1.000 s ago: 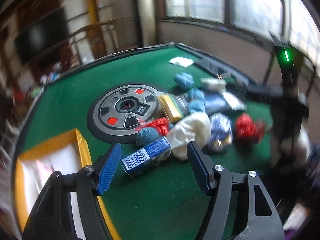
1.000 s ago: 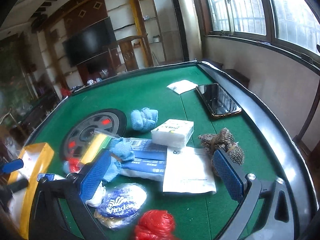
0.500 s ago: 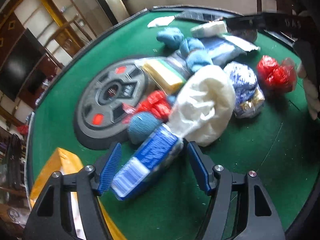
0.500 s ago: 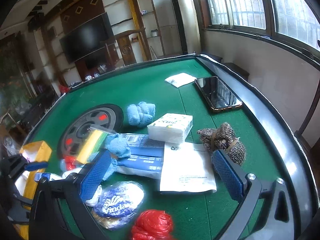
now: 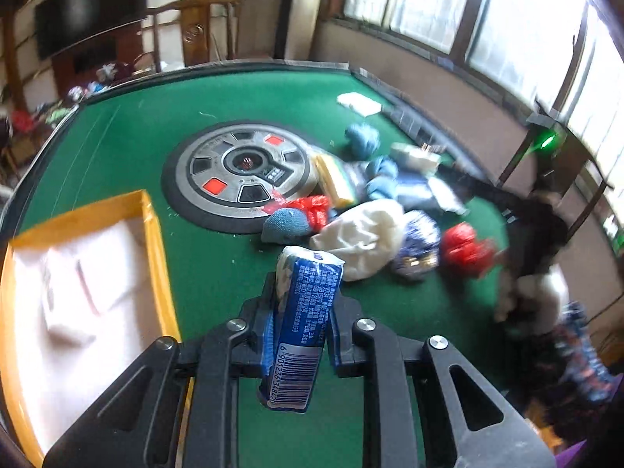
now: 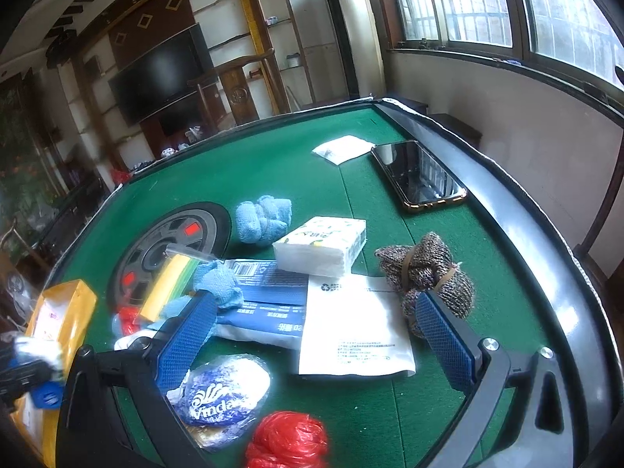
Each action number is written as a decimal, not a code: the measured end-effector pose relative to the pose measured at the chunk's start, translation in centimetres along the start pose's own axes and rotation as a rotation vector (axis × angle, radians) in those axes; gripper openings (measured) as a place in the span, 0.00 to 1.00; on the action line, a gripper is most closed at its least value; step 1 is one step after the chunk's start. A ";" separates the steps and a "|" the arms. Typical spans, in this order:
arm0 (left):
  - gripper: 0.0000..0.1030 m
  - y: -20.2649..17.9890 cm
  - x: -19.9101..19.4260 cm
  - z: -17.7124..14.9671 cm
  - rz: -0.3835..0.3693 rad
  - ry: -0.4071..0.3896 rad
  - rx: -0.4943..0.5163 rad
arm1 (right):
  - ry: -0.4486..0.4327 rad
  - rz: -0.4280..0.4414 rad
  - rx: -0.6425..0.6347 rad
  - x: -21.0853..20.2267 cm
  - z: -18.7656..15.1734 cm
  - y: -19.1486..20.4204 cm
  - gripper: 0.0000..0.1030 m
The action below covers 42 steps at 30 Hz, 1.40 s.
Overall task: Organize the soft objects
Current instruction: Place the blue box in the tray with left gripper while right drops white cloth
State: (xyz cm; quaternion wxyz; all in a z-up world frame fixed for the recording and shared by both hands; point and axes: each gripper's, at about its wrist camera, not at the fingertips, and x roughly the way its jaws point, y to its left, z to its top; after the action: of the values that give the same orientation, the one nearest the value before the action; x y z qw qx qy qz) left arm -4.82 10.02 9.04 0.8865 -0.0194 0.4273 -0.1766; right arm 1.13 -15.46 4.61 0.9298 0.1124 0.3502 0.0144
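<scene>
**Tissue pack clamped, box waiting on the left**

Farthest left sits the shallow yellow cardboard box with a white lining [image 5: 152, 241], on the green felt table [image 5: 128, 144] — the likely destination, and just beside the held item. Next over, the left gripper [image 5: 300, 323] has its jaws closed on a small blue plastic-wrapped tissue pack with a barcode [image 5: 302, 331], which stands nearly upright between the pads, its top poking above them and its barcode end hanging below. The pack looks lifted clear of the felt.

Beyond it lies the round grey control panel with red buttons [image 5: 241, 173], and to its right the pile: a teal knitted ball [image 5: 286, 226], a crumpled white plastic bag [image 5: 362, 238], a round blue-and-white tissue packet [image 6: 222, 390] and a scrunched red plastic bag [image 6: 286, 440]. The right gripper [image 6: 316, 345] hovers over this pile with jaws wide and nothing between them; a flat white pouch [image 6: 355, 331] and a brown knitted bundle tied with rubber bands [image 6: 425, 273] lie under its span.

Risks, as I judge them: the pack is soft and pinched near its middle, so it could bend or slide out during the swing to the box — particularly if the wrist tilts. A low carry could catch the box wall. The right gripper, lowering into so tight a pile, might snag two things at once.
</scene>
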 end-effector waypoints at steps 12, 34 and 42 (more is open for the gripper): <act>0.18 7.6 -9.0 -5.8 0.063 -0.180 -0.295 | 0.062 0.177 -0.081 -1.1 -0.7 4.4 0.98; 0.18 18.9 -6.0 -6.6 0.170 -0.067 -0.487 | 0.206 0.261 -0.283 -2.6 -2.4 14.0 0.26; 0.23 22.5 -1.6 -2.7 0.250 -0.028 -0.510 | 0.281 0.468 -0.325 -3.5 -2.8 21.0 0.26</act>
State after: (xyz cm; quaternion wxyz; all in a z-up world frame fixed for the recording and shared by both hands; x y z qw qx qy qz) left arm -1.16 31.98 4.34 0.8736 -0.1913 0.4448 0.0477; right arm -2.26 5.16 9.42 0.8495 0.0368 0.4329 0.2992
